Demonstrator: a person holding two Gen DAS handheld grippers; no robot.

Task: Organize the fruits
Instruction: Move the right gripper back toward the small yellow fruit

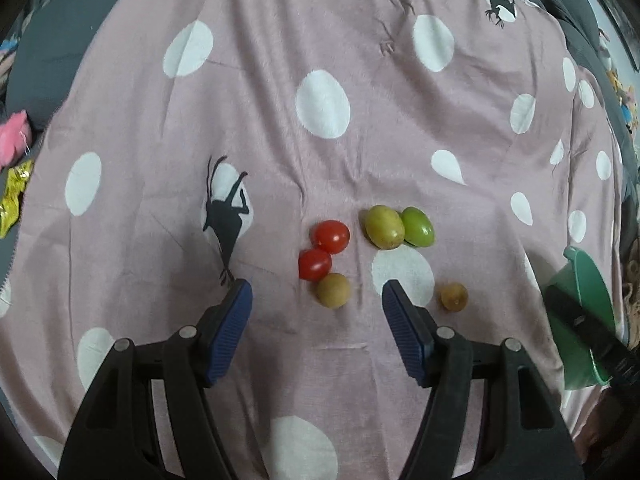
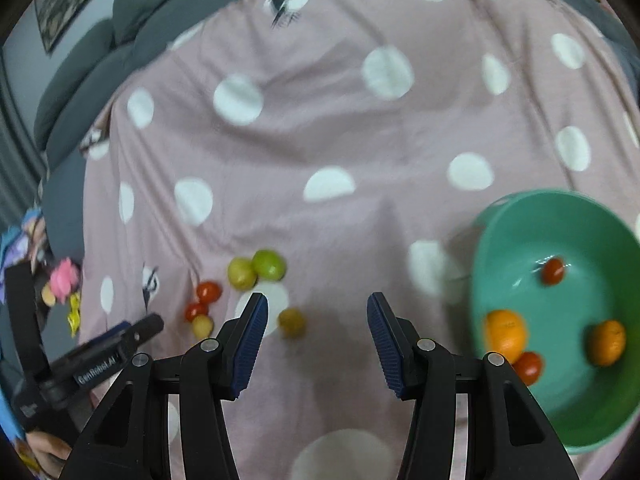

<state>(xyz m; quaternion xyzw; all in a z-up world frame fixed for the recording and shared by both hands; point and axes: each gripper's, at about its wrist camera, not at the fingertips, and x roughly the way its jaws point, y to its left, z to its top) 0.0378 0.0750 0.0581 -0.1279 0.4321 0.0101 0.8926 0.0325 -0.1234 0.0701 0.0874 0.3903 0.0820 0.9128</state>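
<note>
On the pink dotted cloth lie two red tomatoes, a tan round fruit, a yellow-green fruit, a green fruit and a second tan fruit. My left gripper hovers open just in front of the first tan fruit, nothing between its pads. My right gripper is open and empty; the second tan fruit lies near its left pad. The green bowl at the right holds two oranges and two tomatoes.
The bowl's edge shows at the right of the left wrist view, partly behind the right gripper's body. The left gripper's body crosses the lower left of the right wrist view. Grey cushions and small toys border the cloth.
</note>
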